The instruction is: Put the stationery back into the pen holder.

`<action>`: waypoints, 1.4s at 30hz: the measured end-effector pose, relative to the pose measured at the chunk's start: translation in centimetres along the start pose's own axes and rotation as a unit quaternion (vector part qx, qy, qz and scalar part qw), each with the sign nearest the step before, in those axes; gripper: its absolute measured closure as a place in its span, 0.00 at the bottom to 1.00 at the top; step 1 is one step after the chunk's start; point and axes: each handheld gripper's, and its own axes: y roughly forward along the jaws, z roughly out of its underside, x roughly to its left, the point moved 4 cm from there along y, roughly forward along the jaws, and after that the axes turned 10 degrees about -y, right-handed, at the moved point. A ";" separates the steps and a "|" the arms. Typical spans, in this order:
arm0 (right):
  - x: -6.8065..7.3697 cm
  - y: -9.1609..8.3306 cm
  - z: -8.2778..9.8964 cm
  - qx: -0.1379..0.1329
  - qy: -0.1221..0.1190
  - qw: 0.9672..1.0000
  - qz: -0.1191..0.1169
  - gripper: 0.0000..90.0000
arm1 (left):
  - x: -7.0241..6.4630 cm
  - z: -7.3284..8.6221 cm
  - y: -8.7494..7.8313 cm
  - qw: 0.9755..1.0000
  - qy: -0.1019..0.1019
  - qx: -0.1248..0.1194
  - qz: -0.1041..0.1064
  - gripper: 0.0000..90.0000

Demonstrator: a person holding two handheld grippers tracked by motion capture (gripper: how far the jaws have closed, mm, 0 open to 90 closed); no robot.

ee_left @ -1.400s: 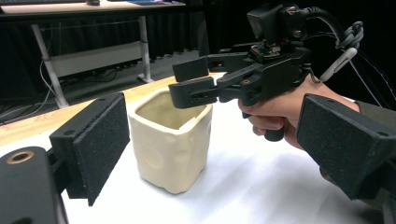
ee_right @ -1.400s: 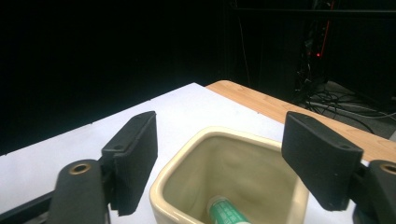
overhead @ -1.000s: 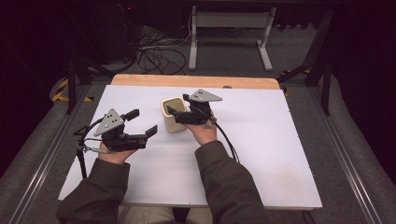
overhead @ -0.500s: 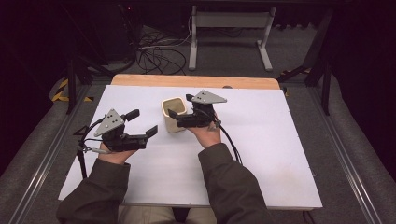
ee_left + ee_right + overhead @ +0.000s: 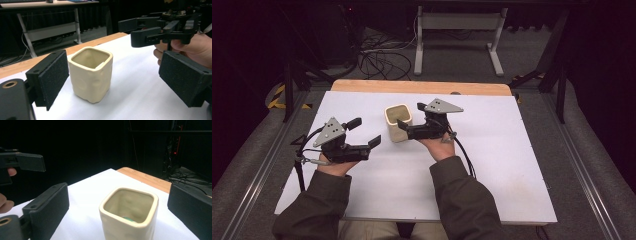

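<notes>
A cream square ceramic cup [image 5: 398,122] is standing upright on the white table [image 5: 492,165], toward its far middle. The right gripper [image 5: 408,119] is sitting just beside it, jaws having just been opening and now spread wide, not pressing it. The left gripper [image 5: 363,132] is hovering nearby, jaws gaping, holding nothing.

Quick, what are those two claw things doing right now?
Left gripper: open, holding nothing.
Right gripper: open, jaws just been opening, cream square ceramic cup between them, unheld.
</notes>
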 end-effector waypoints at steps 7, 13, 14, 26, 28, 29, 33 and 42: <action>-0.1 -1.1 -0.1 -0.005 0.005 1.000 0.002 0.03 | -0.2 0.0 -0.1 1.000 0.000 -0.001 0.000 0.11; -0.2 -2.0 0.0 -0.007 0.008 1.000 0.002 0.02 | -0.1 0.0 -0.3 1.000 -0.001 -0.003 -0.002 0.11; -0.2 -2.1 0.0 -0.008 0.009 1.000 0.001 0.02 | -0.1 0.0 -0.3 1.000 -0.001 -0.003 -0.003 0.11; -0.3 -3.9 0.1 -0.016 0.014 1.000 0.004 0.00 | 0.0 0.0 -0.5 1.000 -0.001 -0.005 -0.005 0.11; -0.4 -4.3 0.2 -0.017 0.013 1.000 0.005 0.00 | 0.0 0.0 -0.6 1.000 0.000 -0.004 -0.005 0.11; -0.4 -4.5 0.2 -0.018 0.014 1.000 0.007 0.00 | 0.0 0.0 -0.6 1.000 0.000 -0.005 -0.006 0.11; -0.5 -5.3 0.3 -0.021 0.016 1.000 0.011 0.00 | 0.0 0.0 -0.7 1.000 -0.002 -0.005 -0.007 0.10; -0.9 -7.1 0.6 -0.028 0.018 0.999 0.020 0.00 | 0.0 0.0 -1.0 1.000 -0.003 -0.009 -0.008 0.09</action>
